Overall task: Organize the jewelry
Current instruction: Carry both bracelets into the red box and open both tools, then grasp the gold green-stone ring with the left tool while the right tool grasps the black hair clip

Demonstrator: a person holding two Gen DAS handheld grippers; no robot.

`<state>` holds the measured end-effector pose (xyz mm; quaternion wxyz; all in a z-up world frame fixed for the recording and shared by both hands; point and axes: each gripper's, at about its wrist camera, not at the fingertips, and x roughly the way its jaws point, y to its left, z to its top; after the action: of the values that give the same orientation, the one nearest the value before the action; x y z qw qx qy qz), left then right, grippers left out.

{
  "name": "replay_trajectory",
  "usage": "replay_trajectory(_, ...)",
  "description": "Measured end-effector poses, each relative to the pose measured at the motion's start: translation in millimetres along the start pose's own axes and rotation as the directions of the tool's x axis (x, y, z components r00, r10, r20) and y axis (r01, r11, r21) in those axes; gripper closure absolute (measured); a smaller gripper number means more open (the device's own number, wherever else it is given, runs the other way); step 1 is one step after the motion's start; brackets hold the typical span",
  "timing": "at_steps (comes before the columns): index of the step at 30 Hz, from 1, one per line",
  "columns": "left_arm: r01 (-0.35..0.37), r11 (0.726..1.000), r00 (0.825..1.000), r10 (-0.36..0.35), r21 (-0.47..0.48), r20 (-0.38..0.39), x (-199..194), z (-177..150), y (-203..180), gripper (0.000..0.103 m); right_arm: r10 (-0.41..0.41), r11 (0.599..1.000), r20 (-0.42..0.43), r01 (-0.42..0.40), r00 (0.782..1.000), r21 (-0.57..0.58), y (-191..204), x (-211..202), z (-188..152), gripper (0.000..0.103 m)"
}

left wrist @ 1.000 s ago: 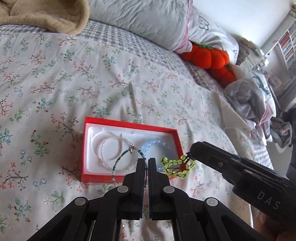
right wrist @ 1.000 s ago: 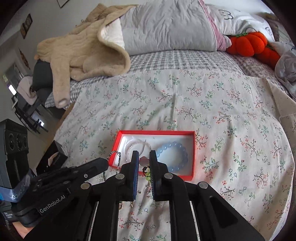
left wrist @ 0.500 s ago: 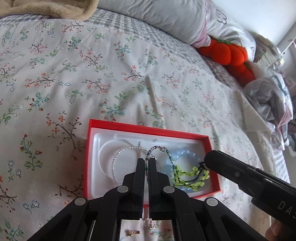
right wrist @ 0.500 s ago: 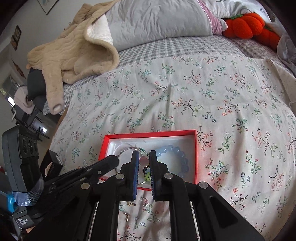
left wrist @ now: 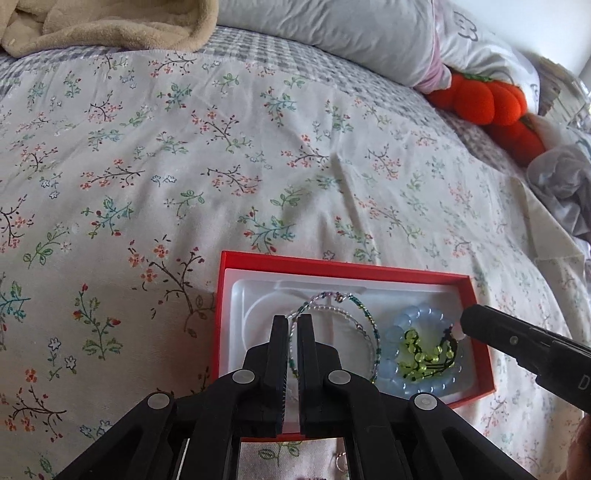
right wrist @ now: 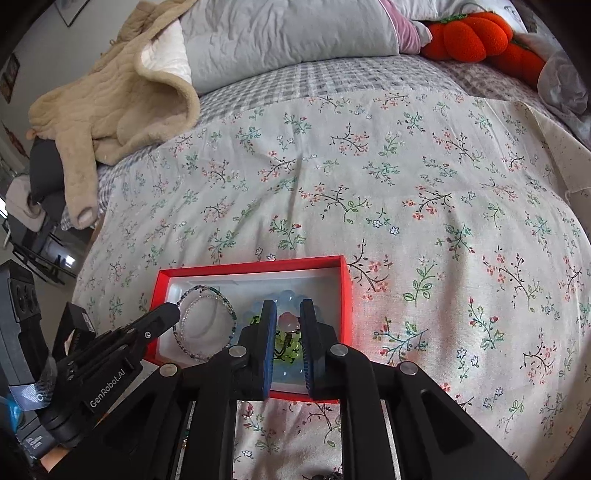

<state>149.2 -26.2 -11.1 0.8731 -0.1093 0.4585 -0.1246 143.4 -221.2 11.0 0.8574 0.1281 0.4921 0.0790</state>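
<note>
A red box (left wrist: 476, 295) with a white liner lies on the floral bedsheet; it also shows in the right wrist view (right wrist: 345, 291). Inside lie a clear bead bracelet (left wrist: 347, 317), a teal seed-bead bracelet (left wrist: 364, 314), a pale blue bead bracelet (left wrist: 397, 332) and a green bead bracelet (left wrist: 424, 354) on the blue one. My left gripper (left wrist: 293, 321) is over the box's left half, jaws narrowly parted around the thin bracelets' loop. My right gripper (right wrist: 288, 312) is slightly open over the blue and green bracelets (right wrist: 284, 345); its fingertip (left wrist: 476, 325) is by the green bracelet's cord.
A beige blanket (right wrist: 110, 92) and grey pillow (right wrist: 288, 33) lie at the bed's head. Orange pumpkin plushes (left wrist: 487, 99) sit at the far right. Small loose jewelry pieces (left wrist: 341, 461) lie on the sheet near the box's front edge.
Both grippers moved forward and lowered over the box. The teal bracelet and the green bracelet, held up before, now lie inside the box. The right jaws have parted.
</note>
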Motion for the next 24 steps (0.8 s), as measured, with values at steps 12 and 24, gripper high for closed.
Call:
replay_trajectory(12, -0.023, 0.997, 1.0, 0.023, 0.073, 0.012, -36, -9, -8, 0.035, 0.013, 0.999, 0.001, -0.013, 1.0, -0.036, 2, -30, -9, 0.058)
replay_trajectory(24, -0.045, 0.99, 0.994, 0.058, 0.136, -0.092, -50, -57, 9, 0.019, -0.044, 0.989, -0.106, 0.028, 0.993, -0.144, 10, -32, -59, 0.043)
